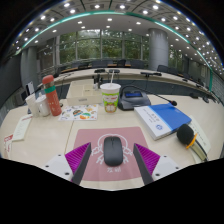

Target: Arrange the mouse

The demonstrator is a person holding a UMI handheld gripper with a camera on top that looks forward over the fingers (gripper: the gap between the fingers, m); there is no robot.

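1. The dark grey oval computer mouse (113,151) lies on a pink rectangular mouse mat (112,140) on the table (60,135).
2. The gripper (113,160) is spread, mouse between its fingers, ungrasped.
3. Placement looks nearly finished; only withdrawal remains.

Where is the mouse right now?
In the gripper view, the mouse lies on the pink mousepad, between the open gripper's fingers with gaps either side, nearer than the cup.

Paper cup (110,96) standing mid-table (60,135). Orange bottle (51,95) off to its left, near scattered papers (78,113). Blue book (165,119) lying to the right, a yellow-and-black object (187,135) just beside it.
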